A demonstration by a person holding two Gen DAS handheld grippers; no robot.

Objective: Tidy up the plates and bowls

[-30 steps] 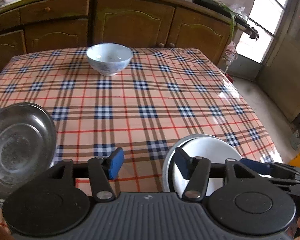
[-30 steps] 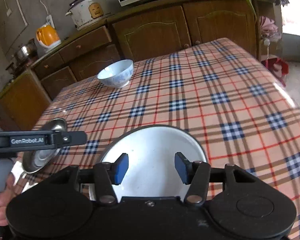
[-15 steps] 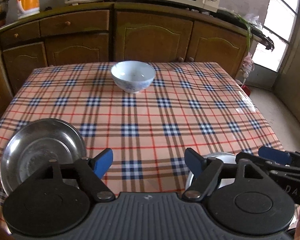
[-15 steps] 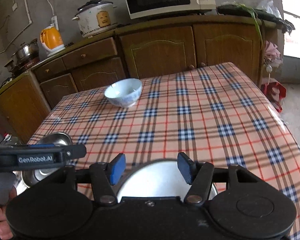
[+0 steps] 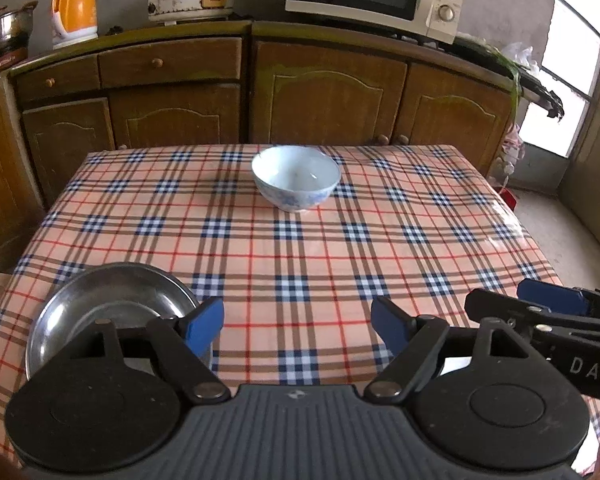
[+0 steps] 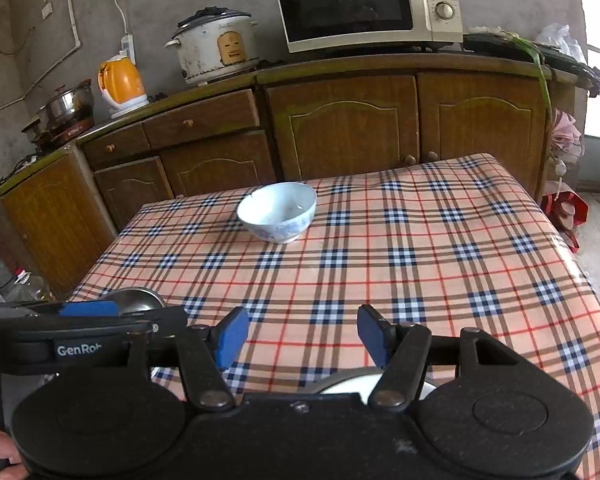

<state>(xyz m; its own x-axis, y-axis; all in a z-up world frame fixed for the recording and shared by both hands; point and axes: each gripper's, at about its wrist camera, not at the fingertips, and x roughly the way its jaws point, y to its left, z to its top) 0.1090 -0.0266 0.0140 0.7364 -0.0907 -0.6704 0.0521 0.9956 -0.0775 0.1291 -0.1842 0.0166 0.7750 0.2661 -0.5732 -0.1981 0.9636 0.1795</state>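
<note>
Left wrist view: my left claw (image 5: 297, 326) hangs released above the plaid-clothed table (image 5: 300, 248), beside a round steel plate (image 5: 100, 304). My right claw (image 6: 299, 334) is released too, well short of the pale blue ceramic bowl (image 6: 278, 210).

Across the middle of the frame the checked surface (image 5: 300, 256) lies bare from the near edge up to the blue-white bowl (image 5: 296, 182), the lone obstacle at upper centre. At lower left the steel plate (image 5: 112, 316) fills the near corner. The right side is open cloth.
</note>
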